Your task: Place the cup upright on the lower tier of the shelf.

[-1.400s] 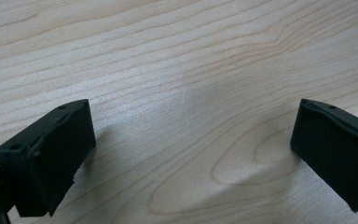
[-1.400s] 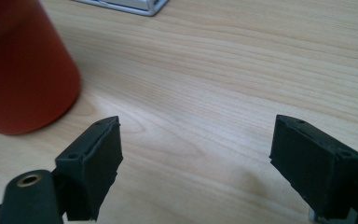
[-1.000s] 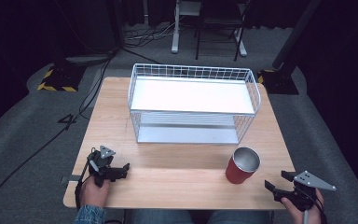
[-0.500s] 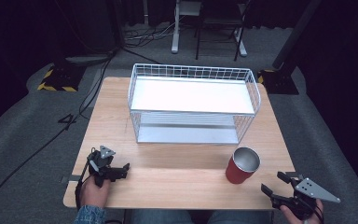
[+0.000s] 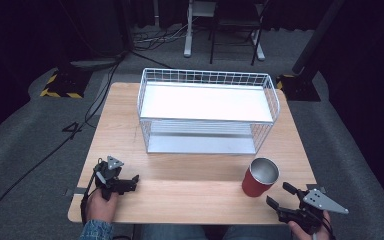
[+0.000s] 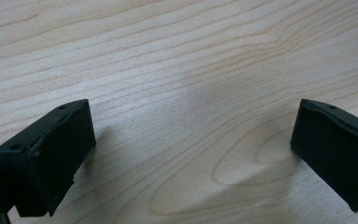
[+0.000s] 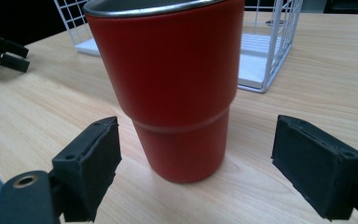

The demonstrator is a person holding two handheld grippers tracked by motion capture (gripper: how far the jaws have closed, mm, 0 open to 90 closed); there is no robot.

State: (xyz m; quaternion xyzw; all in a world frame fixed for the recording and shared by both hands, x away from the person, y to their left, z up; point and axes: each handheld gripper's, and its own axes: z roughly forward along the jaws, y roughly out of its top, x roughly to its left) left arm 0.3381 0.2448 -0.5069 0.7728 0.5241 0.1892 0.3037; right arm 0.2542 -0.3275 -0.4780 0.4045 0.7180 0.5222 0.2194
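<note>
A red cup (image 5: 260, 177) stands upright on the table (image 5: 195, 192) just in front of the white wire basket's (image 5: 207, 111) right end, the right tool (image 5: 282, 195) near it, spread wide and empty, the left tool (image 5: 131, 183) well off left, likewise agape and empty.

Red cup (image 5: 260, 177) upright near white wire basket (image 5: 207, 110) on table (image 5: 125, 125)

On the table (image 5: 195, 190) the cup (image 5: 260, 177) stands before the rack's (image 5: 207, 110) right end, left gripper (image 5: 125, 184) far left.
</note>
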